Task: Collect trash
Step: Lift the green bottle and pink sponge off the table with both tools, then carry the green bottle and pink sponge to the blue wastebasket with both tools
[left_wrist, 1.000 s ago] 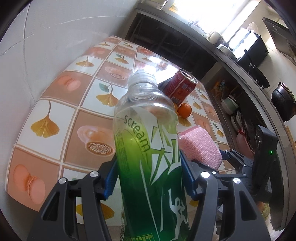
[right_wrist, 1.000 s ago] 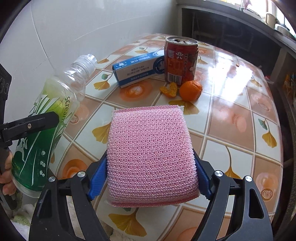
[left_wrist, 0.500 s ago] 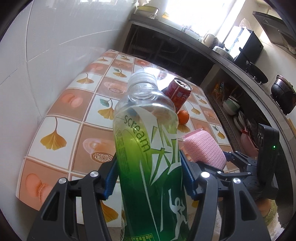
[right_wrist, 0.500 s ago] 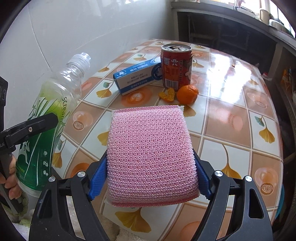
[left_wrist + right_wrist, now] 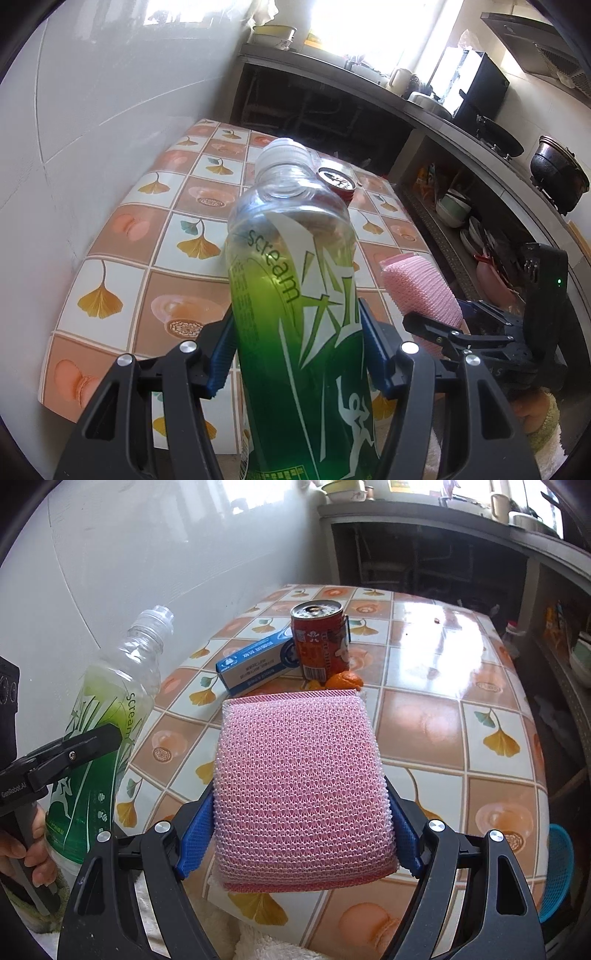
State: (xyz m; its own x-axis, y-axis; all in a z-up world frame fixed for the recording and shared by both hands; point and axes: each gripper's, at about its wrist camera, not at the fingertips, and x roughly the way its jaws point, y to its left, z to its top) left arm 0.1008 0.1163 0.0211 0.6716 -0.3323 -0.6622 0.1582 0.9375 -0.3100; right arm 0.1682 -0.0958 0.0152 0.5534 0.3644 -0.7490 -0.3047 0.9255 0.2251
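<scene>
My left gripper (image 5: 295,350) is shut on a clear plastic bottle (image 5: 295,295) with a green label and white cap, held upright near the table's near edge; the bottle also shows in the right wrist view (image 5: 107,723). My right gripper (image 5: 299,834) is shut on a pink mesh sponge (image 5: 299,790), held above the table's near edge; the sponge shows in the left wrist view (image 5: 417,291). On the tiled table (image 5: 443,716) stand a red can (image 5: 319,638), a blue box (image 5: 255,661) and an orange tangerine (image 5: 343,681).
A white tiled wall (image 5: 166,554) borders the table on the left. A dark kitchen counter with shelves of dishes (image 5: 454,218) runs along the right. A blue basket (image 5: 557,871) sits low beside the table's right edge.
Both grippers have pulled back and up from the table with the bottle and sponge held; the can, box and tangerine look farther away.
</scene>
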